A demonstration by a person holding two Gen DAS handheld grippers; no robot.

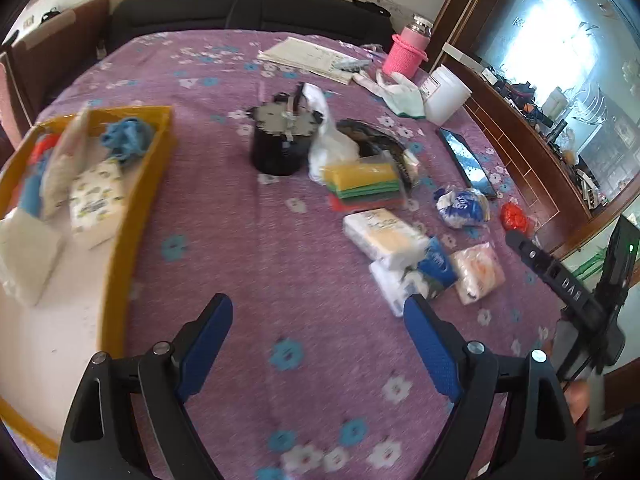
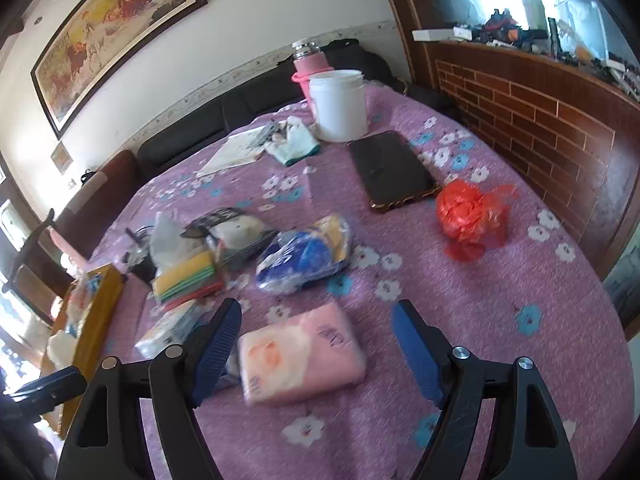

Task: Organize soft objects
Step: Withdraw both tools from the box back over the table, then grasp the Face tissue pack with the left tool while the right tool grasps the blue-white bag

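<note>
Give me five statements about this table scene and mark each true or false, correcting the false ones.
1. Both tongs are open and hold nothing. True: the left tongs and the right tongs stand open over the cloth.
2. The pink tissue pack lies in the yellow tray. False: it lies on the purple cloth, in front of the right tongs.
3. The phone lies flat on the cloth. True.
4. The red plastic bag sits on the phone. False: it lies beside it, apart.
5. The yellow tray is empty. False: it already holds a blue cloth and a tissue pack.
</note>
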